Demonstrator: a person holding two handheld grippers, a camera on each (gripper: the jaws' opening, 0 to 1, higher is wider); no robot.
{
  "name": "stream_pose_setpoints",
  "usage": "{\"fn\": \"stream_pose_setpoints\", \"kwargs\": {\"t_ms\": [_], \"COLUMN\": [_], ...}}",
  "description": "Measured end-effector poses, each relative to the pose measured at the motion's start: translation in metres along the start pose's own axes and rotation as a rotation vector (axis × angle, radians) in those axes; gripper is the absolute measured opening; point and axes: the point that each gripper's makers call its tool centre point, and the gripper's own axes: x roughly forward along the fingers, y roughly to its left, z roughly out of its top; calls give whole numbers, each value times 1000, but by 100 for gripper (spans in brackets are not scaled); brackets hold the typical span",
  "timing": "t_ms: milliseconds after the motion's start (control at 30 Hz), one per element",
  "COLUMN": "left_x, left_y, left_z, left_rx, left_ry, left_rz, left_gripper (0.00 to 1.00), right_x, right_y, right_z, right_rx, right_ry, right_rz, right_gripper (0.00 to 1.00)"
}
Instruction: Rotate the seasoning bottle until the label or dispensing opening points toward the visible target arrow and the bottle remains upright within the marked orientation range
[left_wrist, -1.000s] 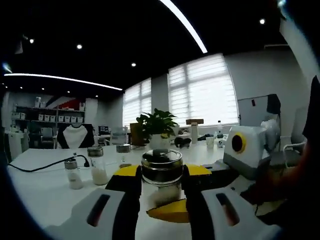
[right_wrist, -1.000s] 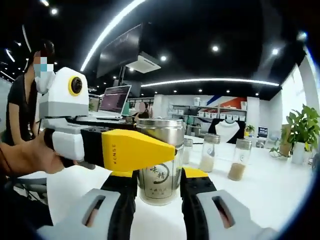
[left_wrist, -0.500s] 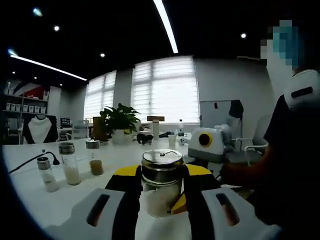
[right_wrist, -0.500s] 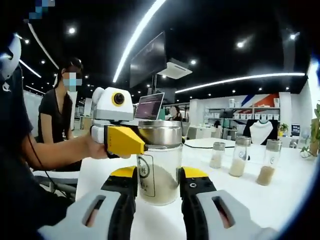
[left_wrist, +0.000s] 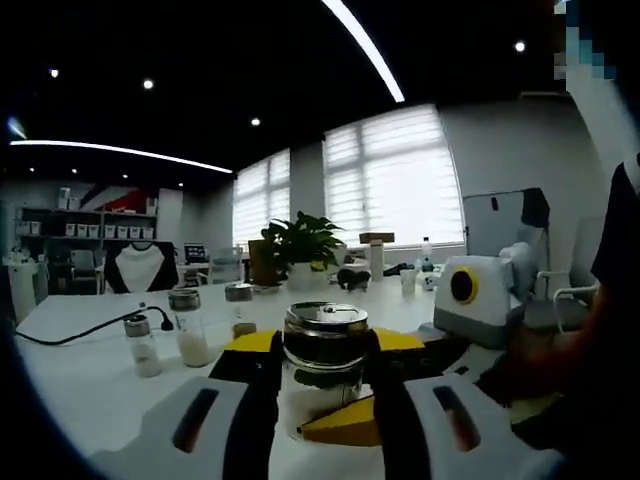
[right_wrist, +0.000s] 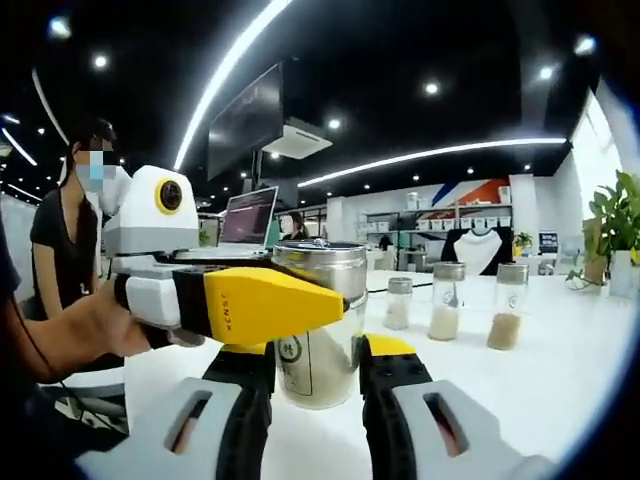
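A: Where does the clear glass seasoning bottle with the brushed steel lid (right_wrist: 320, 320) stand?

B: Upright on the white worktop (right_wrist: 520, 390), between the jaws of both tools. In the right gripper view the right gripper (right_wrist: 318, 385) has its black, yellow-tipped jaws clamped on the glass body low down, and the left gripper (right_wrist: 290, 305) reaches in from the left with a yellow jaw laid across the bottle just under the lid. In the left gripper view the left gripper (left_wrist: 322, 375) is closed on the same bottle (left_wrist: 325, 345) near the lid.

A: How will it handle?

B: I judge it rigid, smooth and fairly slippery, with some weight from the pale powder filling the lower part. Glass can crack under a hard squeeze, so a firm hold on the straight wall, low for steadiness, suits turning it.

A: What can't you make out?

B: No target arrow or marked range is visible. The round label is partly hidden behind a jaw, its print unreadable. The dispensing opening on the lid is too small to place. Three smaller glass jars (right_wrist: 445, 300) stand well apart behind.
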Motion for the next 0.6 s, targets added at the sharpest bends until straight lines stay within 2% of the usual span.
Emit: {"fn": "stream_pose_setpoints", "kwargs": {"t_ms": [133, 233, 367, 500, 600], "left_x": [0, 1, 3, 2, 1], "left_y": [3, 6, 12, 27, 34], "left_z": [-3, -7, -5, -5, -7], "left_rx": [11, 9, -20, -20, -20], "left_ry": [17, 19, -11, -19, -14], "left_rz": [7, 2, -9, 16, 15], "left_gripper": [35, 35, 35, 35, 35], "right_x": [2, 3, 2, 0, -2], "right_y": [-3, -6, -7, -10, -14], "right_z": [-5, -6, -6, -10, -8], "right_rx": [-75, -98, -50, -63, -65], "right_ry": [14, 19, 11, 49, 48], "right_rz": [-3, -3, 28, 37, 45], "right_gripper": [31, 31, 32, 38, 38]}}
